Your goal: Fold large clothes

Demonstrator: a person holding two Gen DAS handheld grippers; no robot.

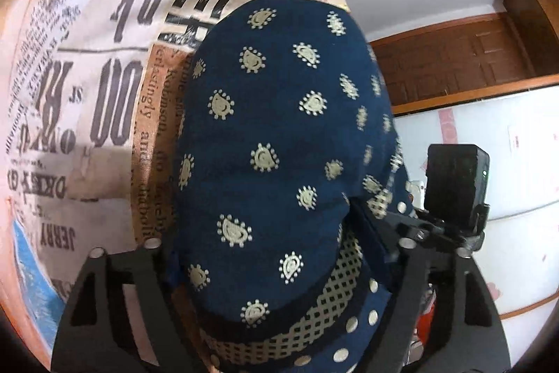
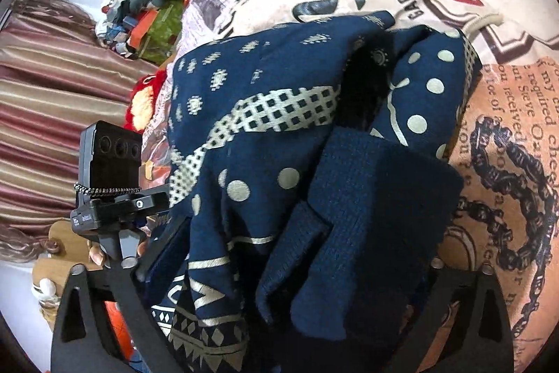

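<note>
Your left tongs (image 1: 279, 285) and right tongs (image 2: 279, 285), both spread, each straddled the navy garment (image 1: 279, 128) on the bed (image 1: 87, 93).

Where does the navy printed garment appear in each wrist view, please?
Left wrist view: the garment fills the centre and runs down between the two black fingers at the bottom edge.
Right wrist view: the garment lies bunched across the centre and bottom, its lattice band running across the middle.
Shared landmark: the newspaper-print sheet under the garment, on the left in the left view, at top and right in the right view.
</note>
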